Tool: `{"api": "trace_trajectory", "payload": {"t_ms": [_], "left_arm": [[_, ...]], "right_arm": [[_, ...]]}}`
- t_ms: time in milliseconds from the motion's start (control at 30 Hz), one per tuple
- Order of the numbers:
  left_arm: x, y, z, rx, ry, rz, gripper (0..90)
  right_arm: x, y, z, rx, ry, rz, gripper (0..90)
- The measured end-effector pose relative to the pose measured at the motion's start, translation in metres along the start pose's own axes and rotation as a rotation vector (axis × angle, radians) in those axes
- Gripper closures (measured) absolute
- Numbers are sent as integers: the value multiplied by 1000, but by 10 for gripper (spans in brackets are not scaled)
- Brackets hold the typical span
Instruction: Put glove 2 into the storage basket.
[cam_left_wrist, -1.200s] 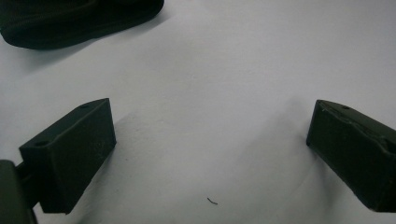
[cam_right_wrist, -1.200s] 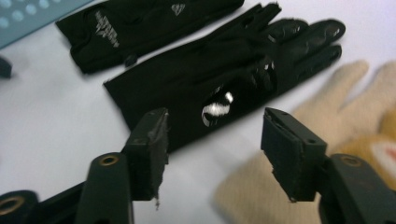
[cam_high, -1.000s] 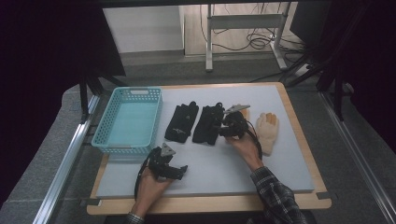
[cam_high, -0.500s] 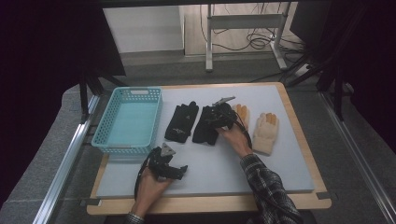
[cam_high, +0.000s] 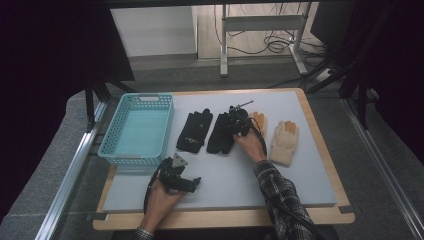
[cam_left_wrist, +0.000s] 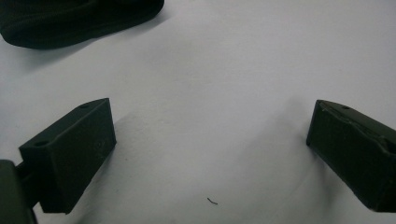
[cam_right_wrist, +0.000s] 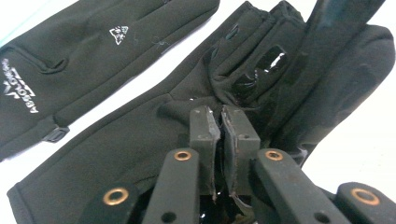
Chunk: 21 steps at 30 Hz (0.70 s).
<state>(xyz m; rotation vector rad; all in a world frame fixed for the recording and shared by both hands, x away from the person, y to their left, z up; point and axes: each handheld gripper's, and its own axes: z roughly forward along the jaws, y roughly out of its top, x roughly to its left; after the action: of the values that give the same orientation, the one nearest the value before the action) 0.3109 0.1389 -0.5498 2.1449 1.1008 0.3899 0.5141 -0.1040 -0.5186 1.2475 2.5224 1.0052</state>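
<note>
**Ana:** Since a second ago the right gripper (cam_high: 239, 123) has slid from over the tan gloves toward nine o'clock and now sits on the black glove (cam_high: 223, 134) nearest them. The left gripper (cam_high: 179, 177) hasn't shifted.

**Ben:** Is the right one holding anything?

**Ana:** Its jaws are pressed together in the right gripper view, with a pucker of the glove's fabric (cam_right_wrist: 219, 100) bunched just at their tips. I'd judge it has pinched the cloth near the fingers, though how much is caught I cannot tell.

**Ben:** Where does that glove lie?

**Ana:** Flat on the grey table (cam_high: 300, 180), beside its twin, the other black glove (cam_high: 195, 131), which lies at its nine o'clock. Further that way stands the blue basket (cam_high: 112, 150), probably where the gloves are headed. The tan glove (cam_high: 284, 142) lies at three o'clock of the hand.

**Ben:** And the arm?

**Ana:** The checked sleeve (cam_high: 277, 192) reaches forward from six o'clock, wrist bent low so the jaws meet the fabric at a shallow angle, good for nipping thin cloth.

**Ben:** The left?

**Ana:** Resting on bare table at the near edge, jaws spread wide and holding nothing, a glove cuff (cam_left_wrist: 79, 21) beyond them.
</note>
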Motion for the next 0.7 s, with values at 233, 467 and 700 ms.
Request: {"api": "trace_trajectory", "payload": {"t_ms": [233,467,700], "left_arm": [[0,0,0,1,-2,-3,16],[1,0,0,4,-2,0,16],[0,0,0,-1,-3,-3,16]], "right_arm": [[-2,2,-14,5,54,4,832],[13,3,-49,-36,105,-52,832],[40,-3,-83,-67,170,-117,831]]}}
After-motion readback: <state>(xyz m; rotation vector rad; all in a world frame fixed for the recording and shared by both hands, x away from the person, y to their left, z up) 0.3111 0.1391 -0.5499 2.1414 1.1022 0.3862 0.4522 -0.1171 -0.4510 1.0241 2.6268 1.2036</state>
